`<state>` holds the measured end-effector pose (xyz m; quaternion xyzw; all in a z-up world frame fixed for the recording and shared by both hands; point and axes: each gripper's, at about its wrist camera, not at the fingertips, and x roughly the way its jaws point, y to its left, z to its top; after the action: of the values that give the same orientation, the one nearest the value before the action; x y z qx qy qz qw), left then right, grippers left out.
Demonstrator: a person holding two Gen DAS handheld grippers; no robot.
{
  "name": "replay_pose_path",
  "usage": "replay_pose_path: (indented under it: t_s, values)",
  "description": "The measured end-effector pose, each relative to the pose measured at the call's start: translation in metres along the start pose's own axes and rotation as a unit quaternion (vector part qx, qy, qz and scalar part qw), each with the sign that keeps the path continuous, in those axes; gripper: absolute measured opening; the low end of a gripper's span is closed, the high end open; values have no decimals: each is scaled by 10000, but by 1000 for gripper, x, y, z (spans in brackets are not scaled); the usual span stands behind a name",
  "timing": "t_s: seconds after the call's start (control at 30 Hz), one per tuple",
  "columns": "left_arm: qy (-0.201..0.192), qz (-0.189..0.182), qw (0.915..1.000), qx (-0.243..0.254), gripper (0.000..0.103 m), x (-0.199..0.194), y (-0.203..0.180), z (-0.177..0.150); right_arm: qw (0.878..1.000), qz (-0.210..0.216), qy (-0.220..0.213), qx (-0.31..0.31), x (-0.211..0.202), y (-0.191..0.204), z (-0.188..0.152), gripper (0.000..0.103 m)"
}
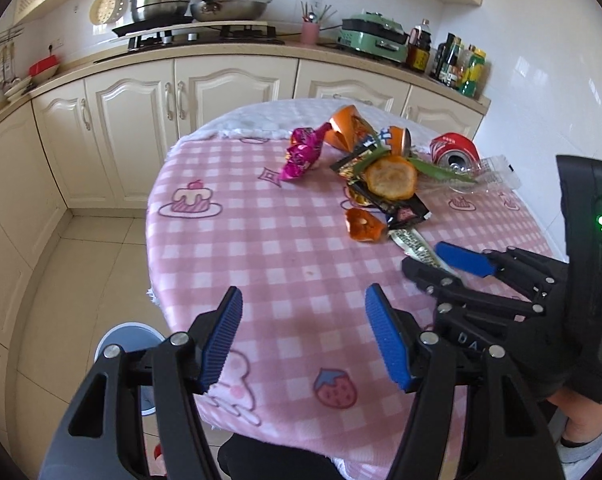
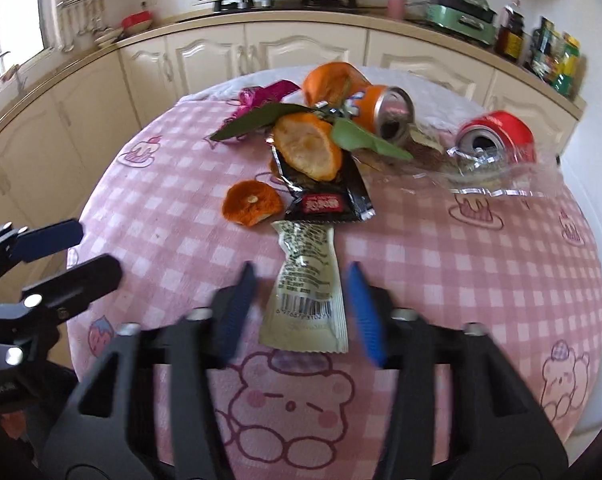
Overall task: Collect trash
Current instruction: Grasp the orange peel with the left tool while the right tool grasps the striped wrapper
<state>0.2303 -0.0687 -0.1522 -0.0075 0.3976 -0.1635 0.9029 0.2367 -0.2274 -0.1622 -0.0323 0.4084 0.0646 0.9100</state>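
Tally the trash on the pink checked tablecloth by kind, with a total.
Crushed drink cans, orange and red: 2
Orange peel pieces: 3
Snack wrappers, black, pale, magenta: 3
Green leaves: 2
Clear plastic packaging: 1
Total: 11

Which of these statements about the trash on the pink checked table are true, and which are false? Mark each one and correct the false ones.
1. The pale wrapper lies between the right gripper fingers. True.
2. The red can stands upright. False: it lies on its side.
3. The left gripper holds an orange peel. False: its jaws are open and empty.
4. A piece of orange peel rests on the black packet. True.
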Motion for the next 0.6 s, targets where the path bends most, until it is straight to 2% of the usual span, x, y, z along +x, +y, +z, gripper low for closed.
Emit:
replay_pose_path:
  t_s: [0.2, 0.33, 0.6]
  values:
    - [72, -19, 9999, 139, 63, 10, -11, 8, 9984, 104, -460, 323, -18, -18, -9, 13]
    - [175, -97, 9994, 277, 63, 24, -22, 17, 9960, -5, -703, 547, -28, -30, -10, 12]
    - [464, -102, 9973, 562, 63, 62, -45, 36, 9928, 98, -891, 799, -29, -43, -6, 12]
